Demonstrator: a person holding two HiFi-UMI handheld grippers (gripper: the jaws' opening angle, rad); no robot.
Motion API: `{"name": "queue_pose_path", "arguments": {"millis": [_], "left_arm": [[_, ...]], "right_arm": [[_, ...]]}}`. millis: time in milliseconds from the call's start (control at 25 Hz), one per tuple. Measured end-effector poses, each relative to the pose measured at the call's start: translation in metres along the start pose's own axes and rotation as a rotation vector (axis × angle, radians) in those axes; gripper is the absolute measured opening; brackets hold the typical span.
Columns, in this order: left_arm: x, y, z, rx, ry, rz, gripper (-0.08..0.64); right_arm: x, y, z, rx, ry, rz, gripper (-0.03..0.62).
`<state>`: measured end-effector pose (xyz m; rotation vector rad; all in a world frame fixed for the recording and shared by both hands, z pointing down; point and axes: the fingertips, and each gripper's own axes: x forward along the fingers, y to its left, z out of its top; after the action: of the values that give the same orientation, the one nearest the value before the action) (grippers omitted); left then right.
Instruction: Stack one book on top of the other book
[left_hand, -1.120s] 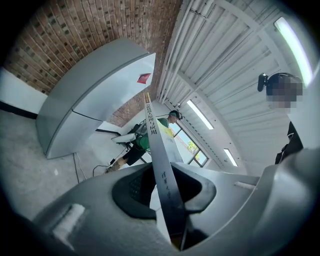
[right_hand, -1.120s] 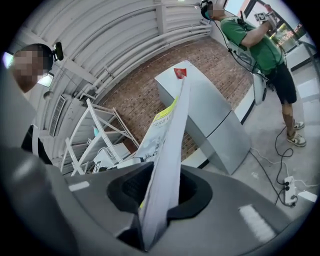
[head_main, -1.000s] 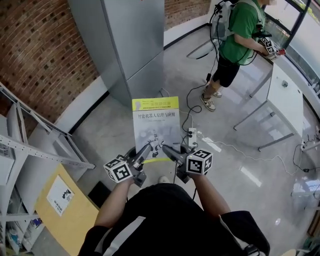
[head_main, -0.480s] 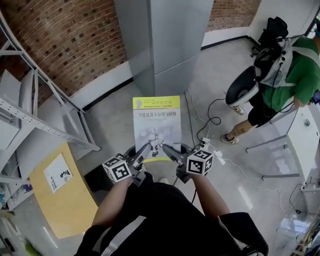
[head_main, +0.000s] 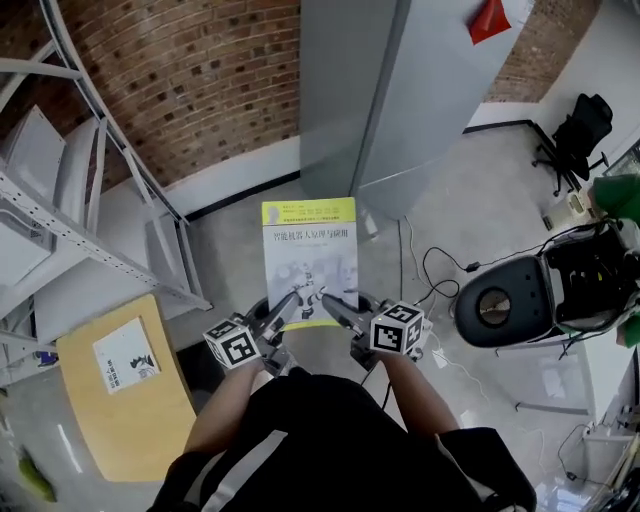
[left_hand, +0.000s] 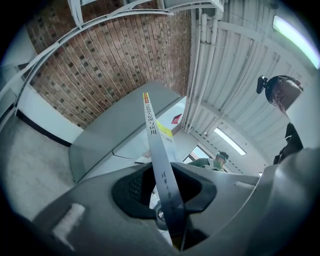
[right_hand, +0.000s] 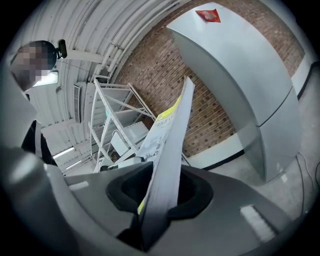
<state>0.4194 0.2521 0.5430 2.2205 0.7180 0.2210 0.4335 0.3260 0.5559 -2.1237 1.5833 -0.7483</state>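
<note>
Head view: the left gripper (head_main: 284, 306) and the right gripper (head_main: 336, 306) each hold the near edge of the book (head_main: 310, 250), one at either near corner. The book lies flat, yellow-and-white cover up, held out over the floor (head_main: 230, 250) in front of a grey cabinet (head_main: 400, 90). The second book (head_main: 127, 357) lies on the yellow surface (head_main: 140, 430) at the lower left, well apart from the held one. A metal rack (head_main: 60, 200) stands along the brick wall (head_main: 200, 70).

Left gripper view: the book (left_hand: 156, 140) runs edge-on between the jaws of the left gripper (left_hand: 166, 194), which are narrowed onto it, pads against both faces. Cabinet (left_hand: 110, 135) and brick wall (left_hand: 100, 65) lie beyond.

Right gripper view: the book (right_hand: 170, 135) again stands edge-on between the jaws of the right gripper (right_hand: 160, 192), clamped from both sides. The rack (right_hand: 112, 120) and cabinet (right_hand: 235, 75) show behind.
</note>
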Motion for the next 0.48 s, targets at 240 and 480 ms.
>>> {"name": "queue_pose_path", "arguments": {"millis": [240,480], "left_arm": [[-0.028,0.042,0.061,-0.012,-0.063,0.042,0.089],[-0.071,0.078,0.112,0.023,-0.153,0.113,0.091]], "right_arm": [[0.077,0.012,0.023,-0.014,0.048,0.077,0.103],[0.153,0.031,0.032,-0.05,0.098,0.165,0.103]]}}
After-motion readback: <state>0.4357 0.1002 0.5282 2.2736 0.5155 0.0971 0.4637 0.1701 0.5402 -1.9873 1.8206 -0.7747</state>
